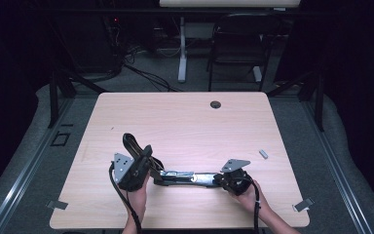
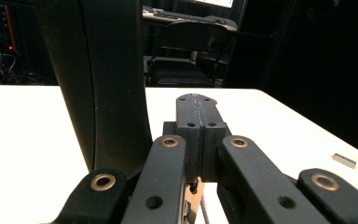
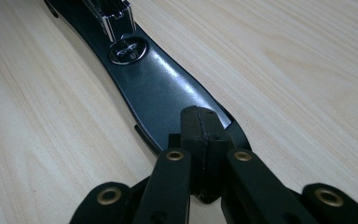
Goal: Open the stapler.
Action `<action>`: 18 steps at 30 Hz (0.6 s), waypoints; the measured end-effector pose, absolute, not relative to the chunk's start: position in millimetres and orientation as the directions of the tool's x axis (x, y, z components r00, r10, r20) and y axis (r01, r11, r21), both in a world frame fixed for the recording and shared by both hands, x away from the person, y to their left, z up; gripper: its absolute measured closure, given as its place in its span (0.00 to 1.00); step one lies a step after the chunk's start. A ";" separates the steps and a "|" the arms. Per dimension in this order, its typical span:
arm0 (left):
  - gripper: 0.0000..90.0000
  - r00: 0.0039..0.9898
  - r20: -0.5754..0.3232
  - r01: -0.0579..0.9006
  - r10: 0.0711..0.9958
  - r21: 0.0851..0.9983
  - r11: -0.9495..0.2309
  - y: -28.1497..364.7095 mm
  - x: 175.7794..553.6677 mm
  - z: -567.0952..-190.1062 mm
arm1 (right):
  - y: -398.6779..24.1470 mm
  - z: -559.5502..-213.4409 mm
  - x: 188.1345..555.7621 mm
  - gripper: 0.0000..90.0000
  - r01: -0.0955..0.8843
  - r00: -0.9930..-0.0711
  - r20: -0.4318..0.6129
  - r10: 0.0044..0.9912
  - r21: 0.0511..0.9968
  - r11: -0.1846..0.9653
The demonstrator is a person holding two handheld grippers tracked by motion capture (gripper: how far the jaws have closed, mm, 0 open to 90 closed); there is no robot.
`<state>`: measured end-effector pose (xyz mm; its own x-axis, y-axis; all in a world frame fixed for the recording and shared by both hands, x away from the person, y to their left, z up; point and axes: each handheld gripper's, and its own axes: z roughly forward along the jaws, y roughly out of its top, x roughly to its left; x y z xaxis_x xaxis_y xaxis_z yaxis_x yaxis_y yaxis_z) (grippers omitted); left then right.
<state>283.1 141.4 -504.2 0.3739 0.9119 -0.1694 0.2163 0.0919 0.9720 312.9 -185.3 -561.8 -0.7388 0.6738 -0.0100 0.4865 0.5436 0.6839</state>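
Stapler (image 1: 190, 177) lies swung open on table (image 1: 185, 122): right gripper (image 3: 201, 122) clenched, pinning base; left gripper (image 2: 196, 112) clenched beside raised arm (image 2: 102, 84). Staple strip (image 1: 263, 154) waits well apart; loading, closing likely remain.

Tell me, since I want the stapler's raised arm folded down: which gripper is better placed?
Left, probably. The left gripper, jaws shut, stands right beside the raised arm; the right gripper sits at the base's far end.

Table (image 1: 185, 122) brightly lit from above, surroundings dark; glare on stapler (image 3: 163, 88); nearest gripper parts soft.
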 end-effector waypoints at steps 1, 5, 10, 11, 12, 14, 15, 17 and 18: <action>1.00 0.374 -0.170 0.216 0.912 0.972 0.092 141.8 282.9 -504.3 | -185.2 -561.8 312.9 1.00 0.486 -0.739 -0.011 0.674 0.684 0.545; 1.00 0.365 -0.172 0.218 0.915 0.971 0.095 145.4 283.3 -504.6 | -185.4 -561.9 313.0 1.00 0.486 -0.740 -0.010 0.673 0.684 0.544; 1.00 0.356 -0.200 0.256 0.913 0.960 0.110 155.2 285.6 -508.3 | -185.3 -561.8 313.0 1.00 0.485 -0.740 -0.012 0.673 0.684 0.545; 1.00 0.367 -0.212 0.266 0.906 0.957 0.116 155.6 286.2 -511.6 | -185.3 -562.0 313.0 1.00 0.484 -0.739 -0.009 0.674 0.690 0.539; 1.00 0.357 -0.205 0.268 0.911 0.957 0.111 155.3 285.5 -513.5 | -185.0 -562.0 313.2 1.00 0.484 -0.739 -0.013 0.674 0.686 0.543; 1.00 0.360 -0.205 0.266 0.910 0.958 0.110 155.2 284.4 -515.2 | -184.9 -562.0 313.3 1.00 0.484 -0.738 -0.012 0.674 0.687 0.542; 1.00 0.354 -0.195 0.262 0.915 0.960 0.103 154.6 284.0 -514.9 | -184.8 -562.1 313.3 1.00 0.482 -0.740 -0.013 0.673 0.687 0.544; 1.00 0.353 -0.203 0.261 0.913 0.959 0.112 154.8 284.5 -515.1 | -184.9 -562.0 313.3 1.00 0.483 -0.739 -0.012 0.673 0.687 0.543; 1.00 0.349 -0.201 0.262 0.915 0.959 0.111 154.6 284.5 -514.6 | -184.9 -562.0 313.3 1.00 0.485 -0.738 -0.012 0.675 0.686 0.542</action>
